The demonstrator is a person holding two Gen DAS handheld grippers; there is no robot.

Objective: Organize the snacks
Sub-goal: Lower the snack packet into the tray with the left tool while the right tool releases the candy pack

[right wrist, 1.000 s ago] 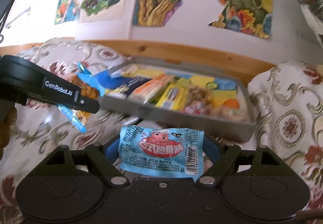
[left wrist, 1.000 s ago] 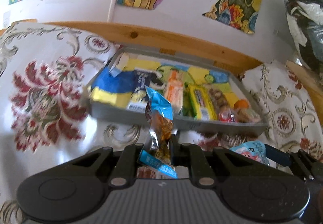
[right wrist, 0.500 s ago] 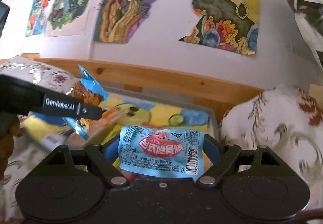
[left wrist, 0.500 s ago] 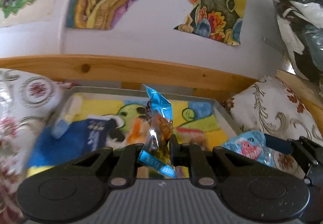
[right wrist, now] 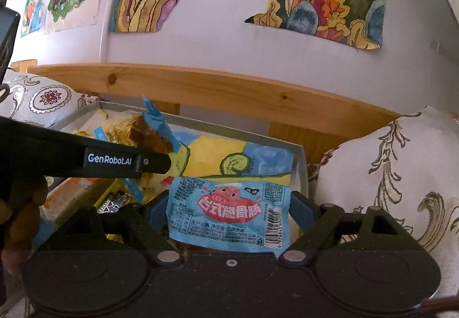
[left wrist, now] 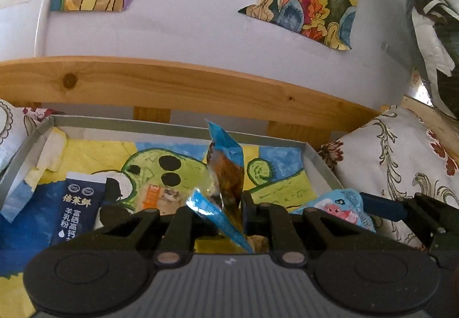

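My left gripper (left wrist: 222, 211) is shut on a clear packet with blue ends and brown snack inside (left wrist: 226, 171), which stands upright over the grey tray (left wrist: 129, 124). My right gripper (right wrist: 229, 210) is shut on a light blue packet with a pink logo (right wrist: 229, 211), held flat over the tray's (right wrist: 298, 151) right end. In the right wrist view the left gripper's black finger (right wrist: 114, 161) crosses from the left with the brown packet (right wrist: 149, 128) behind it. The right gripper's blue packet (left wrist: 341, 207) also shows in the left wrist view, low and to the right.
The tray has a painted paper liner and holds a dark blue packet (left wrist: 77, 209) and an orange packet (left wrist: 155, 197). A wooden rail (left wrist: 200, 88) and a wall with paintings rise just behind it. Patterned cushions (left wrist: 401, 163) flank the tray. A hand (right wrist: 23, 211) holds the left gripper.
Both grippers have moved forward from in front of the tray to over its inside, each still carrying its packet. The tray's far rim and the wooden rail are now much closer.
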